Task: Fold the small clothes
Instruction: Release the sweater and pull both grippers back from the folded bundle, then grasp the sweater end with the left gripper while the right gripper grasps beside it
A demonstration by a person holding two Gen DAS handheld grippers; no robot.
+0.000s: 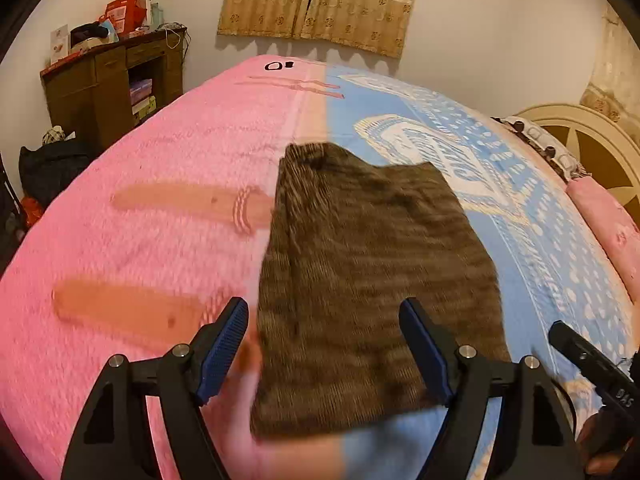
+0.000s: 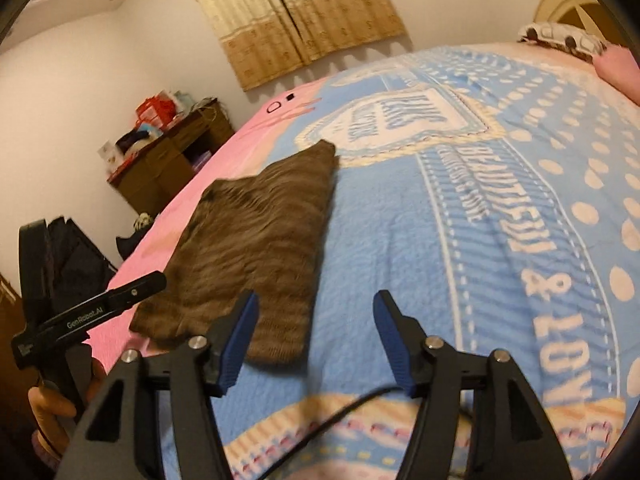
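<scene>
A small brown knitted garment (image 1: 360,264) lies flat and folded on the bed blanket (image 1: 140,240), across the line where pink meets blue. My left gripper (image 1: 324,328) is open and empty, hovering over the garment's near end. In the right wrist view the garment (image 2: 256,240) lies left of centre. My right gripper (image 2: 316,320) is open and empty, above the blue blanket (image 2: 440,260) just off the garment's near right corner. The left gripper's body (image 2: 80,316) shows at the left edge there, and the right gripper's body (image 1: 588,356) at the right edge of the left view.
A brown wooden desk (image 1: 108,88) piled with items stands beyond the bed at the far left. Dark bags (image 1: 48,168) sit on the floor by it. Curtains (image 1: 320,0) hang on the far wall. A cream headboard (image 1: 592,140) and pillows are at the right. A black cable (image 2: 340,412) crosses the near blanket.
</scene>
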